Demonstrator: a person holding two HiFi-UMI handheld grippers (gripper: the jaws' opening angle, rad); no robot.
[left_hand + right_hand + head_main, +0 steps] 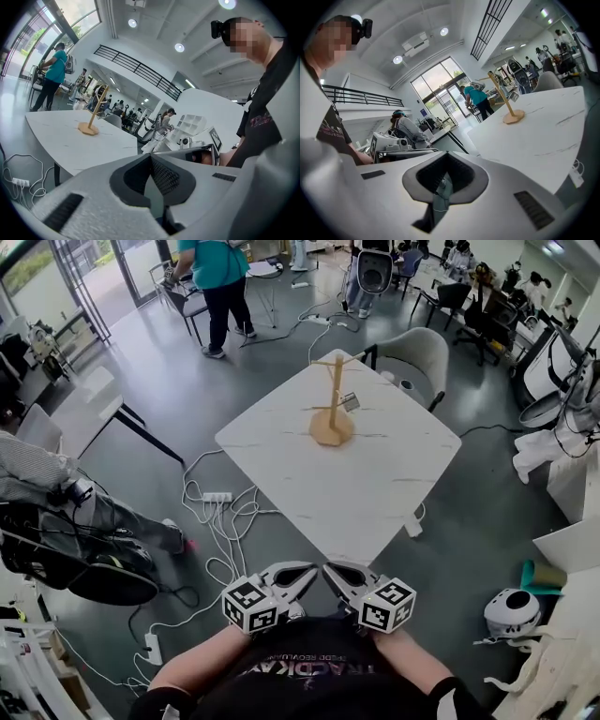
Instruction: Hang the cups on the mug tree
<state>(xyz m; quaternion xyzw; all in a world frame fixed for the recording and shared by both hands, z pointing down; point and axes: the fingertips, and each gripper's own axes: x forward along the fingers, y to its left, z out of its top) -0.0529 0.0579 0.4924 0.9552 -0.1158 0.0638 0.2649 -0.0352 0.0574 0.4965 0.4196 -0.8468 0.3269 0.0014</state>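
The wooden mug tree (332, 409) stands on its round base at the far part of the white marble table (375, 493). A small grey thing hangs by one of its pegs; I cannot tell what it is. No cups show on the table. My left gripper (302, 572) and right gripper (332, 572) are held close to my body, short of the table's near corner, tips toward each other. Both have their jaws together with nothing in them. The left gripper view shows the mug tree (92, 118) far off to the left, and in the right gripper view the mug tree (509, 106) is far off to the right.
A grey armchair (412, 357) stands behind the table. On the floor to the left lie a power strip (217, 497) and white cables. A person in a teal top (220, 287) stands far back, and a seated person (56, 512) is at the left. White equipment (512, 613) crowds the right.
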